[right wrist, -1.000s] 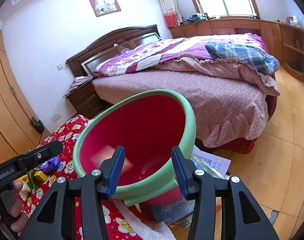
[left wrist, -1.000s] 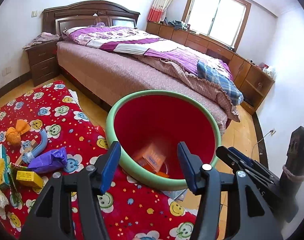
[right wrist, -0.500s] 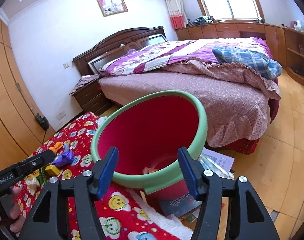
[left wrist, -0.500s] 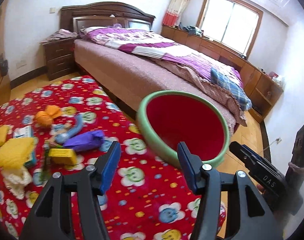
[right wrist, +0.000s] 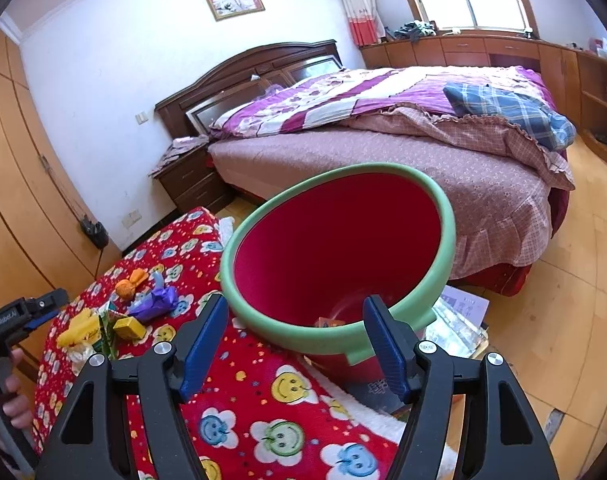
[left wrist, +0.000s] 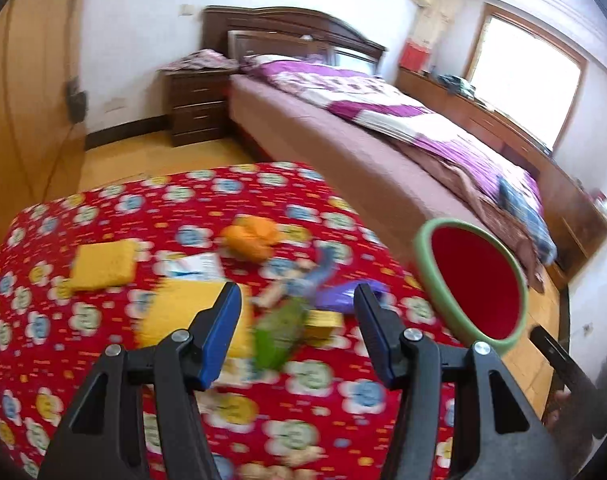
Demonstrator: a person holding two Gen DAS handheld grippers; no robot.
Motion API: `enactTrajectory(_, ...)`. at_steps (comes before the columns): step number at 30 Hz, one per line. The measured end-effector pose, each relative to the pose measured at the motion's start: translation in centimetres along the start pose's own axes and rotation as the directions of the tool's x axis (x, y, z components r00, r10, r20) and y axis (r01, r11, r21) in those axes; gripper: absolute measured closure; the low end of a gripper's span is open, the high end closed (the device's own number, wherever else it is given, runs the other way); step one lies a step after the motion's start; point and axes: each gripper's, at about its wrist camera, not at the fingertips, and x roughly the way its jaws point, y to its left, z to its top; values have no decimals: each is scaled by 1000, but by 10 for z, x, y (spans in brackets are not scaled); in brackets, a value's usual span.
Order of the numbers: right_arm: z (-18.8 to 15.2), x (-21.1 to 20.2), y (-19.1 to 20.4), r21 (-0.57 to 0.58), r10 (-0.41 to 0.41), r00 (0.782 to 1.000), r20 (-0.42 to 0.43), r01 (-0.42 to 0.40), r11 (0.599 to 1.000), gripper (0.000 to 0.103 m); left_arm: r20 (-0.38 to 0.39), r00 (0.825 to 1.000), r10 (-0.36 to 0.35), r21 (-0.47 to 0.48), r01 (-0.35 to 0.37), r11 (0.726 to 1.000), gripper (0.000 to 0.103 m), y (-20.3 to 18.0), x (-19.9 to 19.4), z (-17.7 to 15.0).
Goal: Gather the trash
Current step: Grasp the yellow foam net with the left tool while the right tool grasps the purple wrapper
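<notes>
Bright window daylight; left view motion-blurred.

Smeared by motion in the left wrist view: green wrapper (left wrist: 279,332), purple wrapper (left wrist: 343,296) and small yellow box (left wrist: 323,322) on the bench (left wrist: 103,208), edges unreadable. Hidden behind the bin's near rim (right wrist: 323,338) in the right wrist view: most of an orange scrap (right wrist: 329,322). Cut off at the left edge: hand (right wrist: 11,396).

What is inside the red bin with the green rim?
In the right wrist view, the bin holds a small orange packet at the bottom. Its near rim covers the remaining floor; the left view shows only red wall.
</notes>
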Motion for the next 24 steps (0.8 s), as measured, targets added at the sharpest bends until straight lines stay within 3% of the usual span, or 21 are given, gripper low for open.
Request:
enactTrajectory(6,-5,8,18,-11,-8,1000,-27,8,1000,29,-23,997,75,-65,-76,995,44,62,8,15)
enactTrajectory(11,-11,15,36,-49,-11,999,-50,8,999,29,-128,989,69,-94,-81,992,43,110,38,23)
enactTrajectory(16,-16,22,50,-79,-24,997,-71,18,997,29,-170,967,190,-65,-203,977,36,139,64,25)
enactTrajectory(24,-16,39,68,-124,-38,994,-100,25,992,29,-192,946,260,-95,-281,955,34,171,96,22)
